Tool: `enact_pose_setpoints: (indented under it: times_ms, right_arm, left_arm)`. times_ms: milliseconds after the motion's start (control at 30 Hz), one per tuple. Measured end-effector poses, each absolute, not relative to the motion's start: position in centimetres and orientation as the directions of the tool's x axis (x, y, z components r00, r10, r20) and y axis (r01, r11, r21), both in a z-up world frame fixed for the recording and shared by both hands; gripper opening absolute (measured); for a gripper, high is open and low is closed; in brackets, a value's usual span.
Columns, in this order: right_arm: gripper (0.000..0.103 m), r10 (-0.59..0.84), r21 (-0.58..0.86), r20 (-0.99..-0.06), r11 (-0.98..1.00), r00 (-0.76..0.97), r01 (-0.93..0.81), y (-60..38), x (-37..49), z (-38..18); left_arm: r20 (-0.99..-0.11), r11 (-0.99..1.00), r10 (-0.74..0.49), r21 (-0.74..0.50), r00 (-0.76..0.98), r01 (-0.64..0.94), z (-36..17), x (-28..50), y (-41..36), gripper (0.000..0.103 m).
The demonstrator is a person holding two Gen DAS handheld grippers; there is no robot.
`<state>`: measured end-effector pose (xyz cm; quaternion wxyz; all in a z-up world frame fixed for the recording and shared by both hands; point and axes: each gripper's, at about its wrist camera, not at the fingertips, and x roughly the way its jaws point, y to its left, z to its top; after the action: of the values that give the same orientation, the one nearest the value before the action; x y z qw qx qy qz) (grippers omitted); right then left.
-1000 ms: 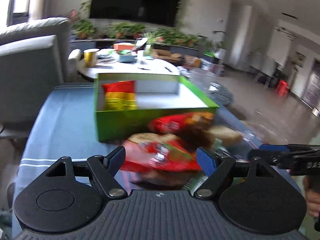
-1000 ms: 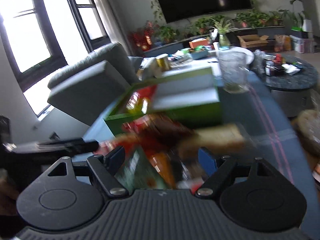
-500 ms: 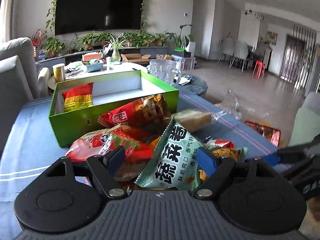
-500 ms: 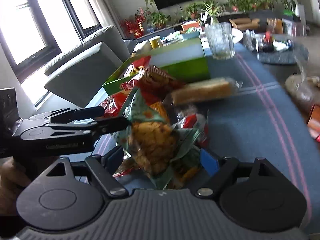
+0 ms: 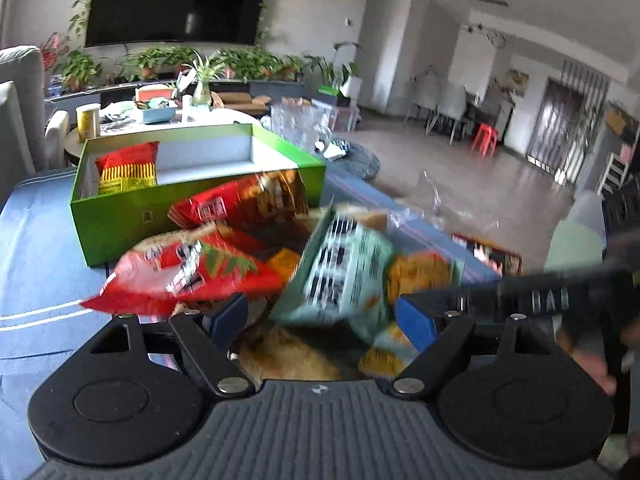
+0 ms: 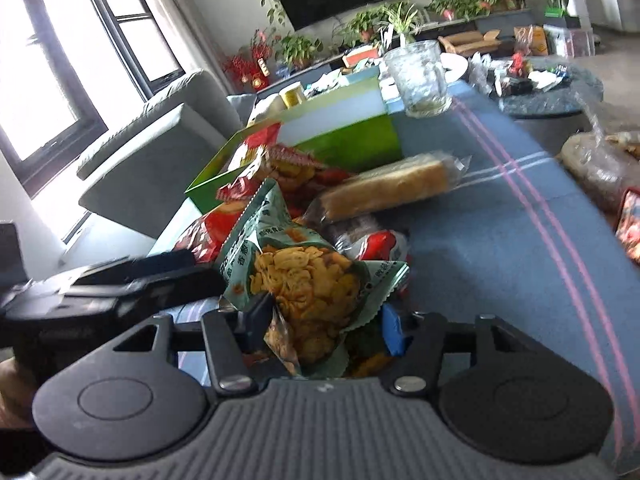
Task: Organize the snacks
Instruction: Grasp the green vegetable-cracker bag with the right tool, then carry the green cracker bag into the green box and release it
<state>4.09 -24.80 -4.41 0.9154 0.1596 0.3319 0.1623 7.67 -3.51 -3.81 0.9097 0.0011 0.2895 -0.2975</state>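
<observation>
On the blue tablecloth (image 6: 500, 248) in front of me a heap of snack packets lies against the near wall of the green box (image 5: 120, 220). My right tongs (image 6: 324, 320) are clamped on the pale green chip bag (image 6: 304, 280), its crinkled lower edge squeezed between the dark pad and the blue pad, the bag standing up from the heap. My left tongs (image 5: 320, 320) are spread apart, with that same green bag, blurred in this view (image 5: 344, 272), and a red packet (image 5: 188, 276) between and just beyond the pads; neither pad seems to touch anything. Behind the green bag a wrapped bread loaf (image 6: 388, 192) lies on its side atop the pile, near the box's corner, and another red packet (image 5: 240, 208) leans on the box's front wall. Inside the box one red and yellow bag (image 5: 128, 172) stands at the left end. A clear glass mug (image 6: 420, 76) sits on the cloth just past the box. A bagged loaf (image 6: 596, 168) rests at the right edge of the table.
</observation>
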Motion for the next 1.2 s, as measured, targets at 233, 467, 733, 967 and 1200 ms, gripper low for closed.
enact_pose_setpoints:
  times_ms: [233,467,733,967,1200]
  right_arm:
    - [0.063,0.371,0.379,-0.548,0.909,0.749,-0.173,-25.8,4.9,-3.7]
    - [0.063,0.394,0.378,-0.552,0.904,0.735,-0.201,-26.0,4.9,-3.9]
    - [0.063,0.411,0.332,-0.552,0.906,0.726,-0.262,-25.9,4.5,-4.1]
    - [0.063,0.444,0.383,-0.526,0.885,0.725,-0.264,-27.7,5.1,-4.7]
    - [0.063,0.452,0.425,-0.510,0.872,0.732,-0.242,-28.0,5.5,-4.4]
  left_arm:
    - [-0.527,0.825,-0.538,-0.170,0.658,0.538,-3.6,7.3,-3.3,0.079]
    - [-0.482,0.813,-0.553,-0.136,0.680,0.566,-1.2,7.9,-3.9,0.080]
    - [-0.597,0.720,-0.578,-0.052,0.556,0.692,-1.8,12.0,-7.7,0.084]
    - [-0.646,0.687,-0.563,-0.019,0.516,0.727,-3.6,11.8,-8.6,0.083]
    - [-0.584,0.692,-0.575,0.027,0.573,0.722,-3.2,9.4,-9.2,0.063]
